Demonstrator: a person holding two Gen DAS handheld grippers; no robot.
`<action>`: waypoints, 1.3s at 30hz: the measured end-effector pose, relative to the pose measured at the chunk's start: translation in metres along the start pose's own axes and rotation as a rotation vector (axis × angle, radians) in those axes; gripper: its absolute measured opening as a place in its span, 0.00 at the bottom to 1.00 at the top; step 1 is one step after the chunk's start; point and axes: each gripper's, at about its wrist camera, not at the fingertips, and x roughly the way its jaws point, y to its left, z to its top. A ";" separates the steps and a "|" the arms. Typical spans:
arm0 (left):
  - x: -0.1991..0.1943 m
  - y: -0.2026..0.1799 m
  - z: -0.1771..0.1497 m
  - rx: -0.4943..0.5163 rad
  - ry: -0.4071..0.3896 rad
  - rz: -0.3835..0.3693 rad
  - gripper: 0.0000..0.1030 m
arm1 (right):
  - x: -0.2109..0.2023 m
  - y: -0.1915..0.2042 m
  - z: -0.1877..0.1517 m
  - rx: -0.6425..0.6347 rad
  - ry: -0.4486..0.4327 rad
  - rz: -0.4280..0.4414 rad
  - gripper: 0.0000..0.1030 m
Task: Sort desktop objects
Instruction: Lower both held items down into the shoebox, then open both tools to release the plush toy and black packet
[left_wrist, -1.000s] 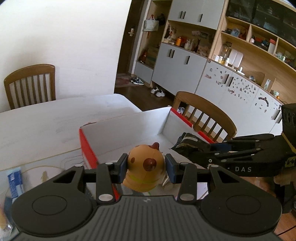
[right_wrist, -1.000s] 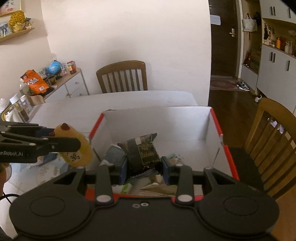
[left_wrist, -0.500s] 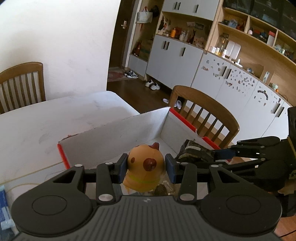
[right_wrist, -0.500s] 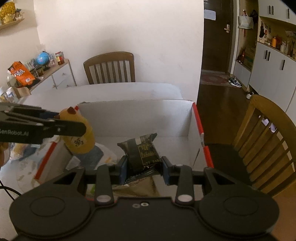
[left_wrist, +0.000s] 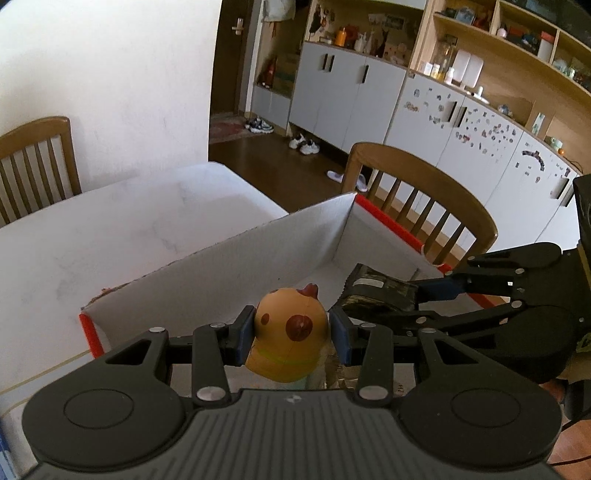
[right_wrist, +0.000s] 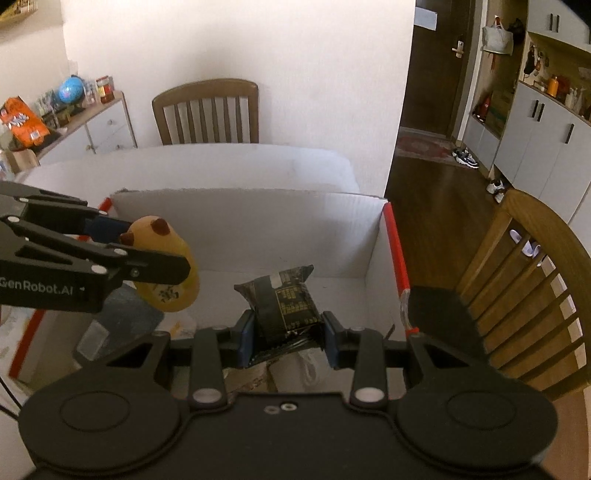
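My left gripper is shut on a yellow squishy toy with brown spots and holds it above the near left part of a white cardboard box with red edges. The toy also shows in the right wrist view. My right gripper is shut on a black snack packet and holds it over the middle of the box. The packet also shows in the left wrist view. Several items lie on the box floor, mostly hidden by the grippers.
The box stands on a white table. A wooden chair stands right of the box, another at the table's far side. A sideboard with snacks and a globe is at the far left. Cabinets line the far wall.
Both grippers have moved right and forward over the box, each still holding its object. The toy is now over the box interior rather than beside its left wall.
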 end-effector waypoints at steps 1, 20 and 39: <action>0.003 0.001 0.001 0.000 0.007 0.001 0.40 | 0.004 0.000 0.001 -0.004 0.007 -0.002 0.35; 0.049 0.009 0.007 0.031 0.147 -0.005 0.41 | 0.061 0.012 0.020 -0.112 0.144 -0.042 0.35; 0.062 0.015 0.007 -0.006 0.237 -0.002 0.47 | 0.072 0.015 0.025 -0.122 0.229 -0.030 0.39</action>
